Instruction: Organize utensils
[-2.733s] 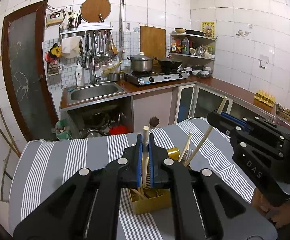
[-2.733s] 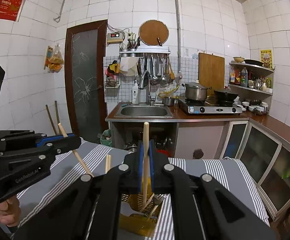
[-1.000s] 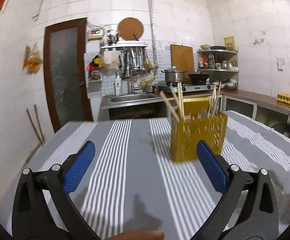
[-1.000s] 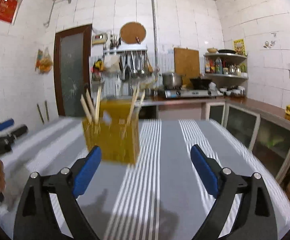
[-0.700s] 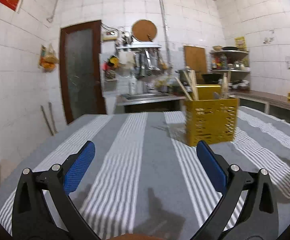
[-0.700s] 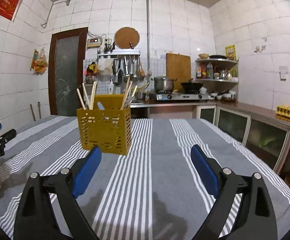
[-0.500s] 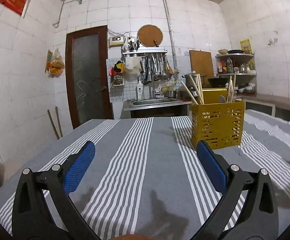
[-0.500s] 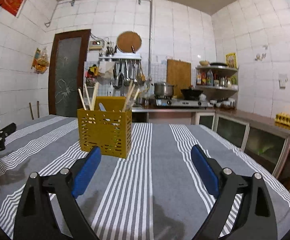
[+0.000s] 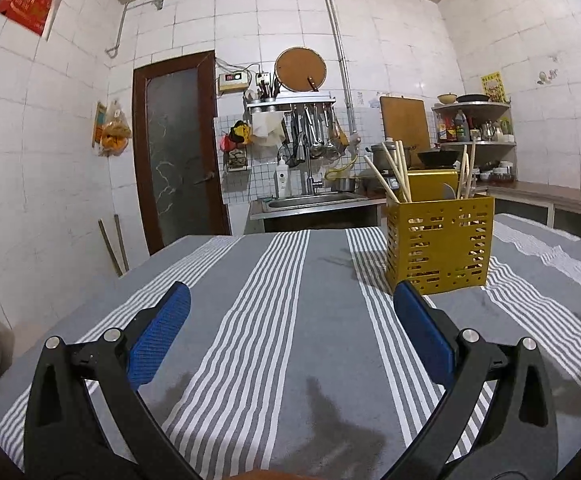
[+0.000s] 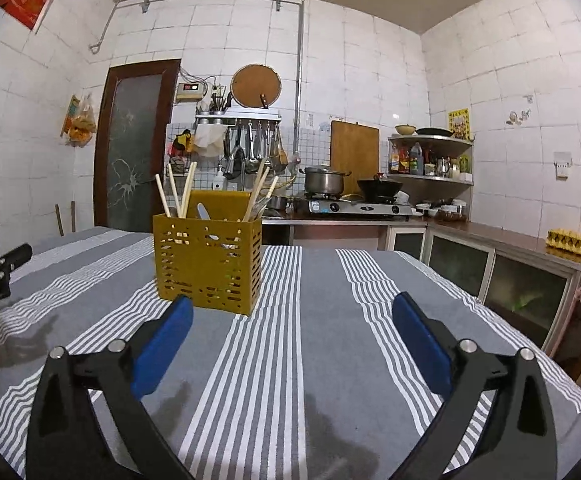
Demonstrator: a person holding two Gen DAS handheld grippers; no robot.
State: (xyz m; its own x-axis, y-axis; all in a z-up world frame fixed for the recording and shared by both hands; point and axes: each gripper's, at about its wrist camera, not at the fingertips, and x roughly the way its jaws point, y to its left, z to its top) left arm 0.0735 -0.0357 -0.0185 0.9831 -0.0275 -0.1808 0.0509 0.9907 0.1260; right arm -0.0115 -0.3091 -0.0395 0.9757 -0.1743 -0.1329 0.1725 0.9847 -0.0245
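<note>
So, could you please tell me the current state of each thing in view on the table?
Yellow utensil holder: upright on the striped tablecloth.
Chopsticks: standing tilted in the holder.
Left gripper: open, empty.
Right gripper: jaws opening, nothing between them.

One yellow perforated utensil holder (image 10: 207, 266) stood on one striped tablecloth (image 10: 322, 344). At least five wooden chopsticks (image 10: 186, 189) rose from it; further utensils inside could not be counted. Two grippers were present, the left gripper (image 9: 290, 332) and the right gripper (image 10: 290, 332).
</note>
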